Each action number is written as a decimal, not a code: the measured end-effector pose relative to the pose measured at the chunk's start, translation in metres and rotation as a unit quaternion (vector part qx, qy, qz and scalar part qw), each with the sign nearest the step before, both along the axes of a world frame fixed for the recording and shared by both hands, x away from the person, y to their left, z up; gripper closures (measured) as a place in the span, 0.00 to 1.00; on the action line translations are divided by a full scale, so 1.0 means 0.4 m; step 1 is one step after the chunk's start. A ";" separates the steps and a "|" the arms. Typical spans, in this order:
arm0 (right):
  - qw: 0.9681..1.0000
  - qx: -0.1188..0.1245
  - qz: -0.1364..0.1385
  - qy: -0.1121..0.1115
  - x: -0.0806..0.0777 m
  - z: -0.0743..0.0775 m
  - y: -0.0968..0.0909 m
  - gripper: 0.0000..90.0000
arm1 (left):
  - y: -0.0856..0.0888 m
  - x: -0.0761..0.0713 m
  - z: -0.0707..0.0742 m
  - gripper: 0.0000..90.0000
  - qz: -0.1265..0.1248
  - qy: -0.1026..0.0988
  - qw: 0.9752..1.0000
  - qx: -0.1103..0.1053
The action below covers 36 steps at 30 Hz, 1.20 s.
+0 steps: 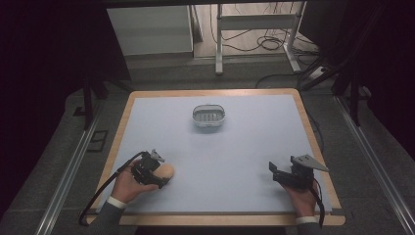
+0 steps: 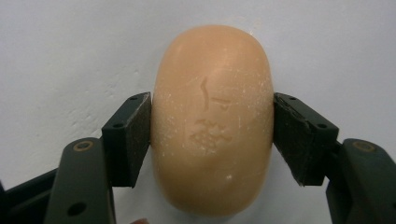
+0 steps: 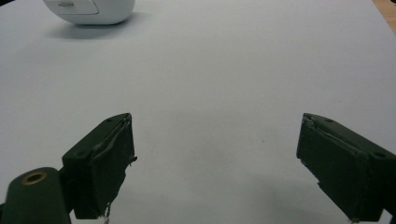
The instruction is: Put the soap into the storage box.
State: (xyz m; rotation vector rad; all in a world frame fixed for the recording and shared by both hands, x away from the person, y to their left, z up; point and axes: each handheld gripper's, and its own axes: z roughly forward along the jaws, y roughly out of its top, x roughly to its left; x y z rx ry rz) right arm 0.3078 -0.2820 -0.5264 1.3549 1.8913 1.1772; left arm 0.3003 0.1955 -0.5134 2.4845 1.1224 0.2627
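A peach-coloured oval bar of soap (image 2: 212,140) lies on the pale blue mat (image 1: 235,147) at the near left. My left gripper (image 2: 212,121) is shut on it, a black pad pressed flat against each long side. From above, the soap (image 1: 167,172) pokes out to the right of the left gripper (image 1: 155,175) and the hand that holds it. My right gripper (image 3: 215,140) stands open over bare mat, with nothing between its jaws. It rests at the near right (image 1: 274,171), jaws pointing left and away.
A white oval soap dish (image 1: 209,116) with a slotted bottom sits at the far middle of the mat, and its edge (image 3: 88,9) peeks in at the top left of the right gripper view. A wooden rim (image 1: 313,132) borders the table.
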 end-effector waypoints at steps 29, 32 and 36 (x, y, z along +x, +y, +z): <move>1.000 0.002 -0.006 0.005 0.002 0.000 -0.002 0.13 | 0.036 0.009 0.069 0.36 -0.002 -0.029 0.999 -0.038; 1.000 0.002 -0.006 0.005 0.002 0.000 -0.002 0.13 | 0.036 0.014 0.072 0.36 -0.001 -0.030 0.999 -0.041; 1.000 0.003 -0.006 0.005 0.002 0.000 -0.002 0.13 | 0.034 0.022 0.078 0.36 -0.002 -0.030 0.999 -0.042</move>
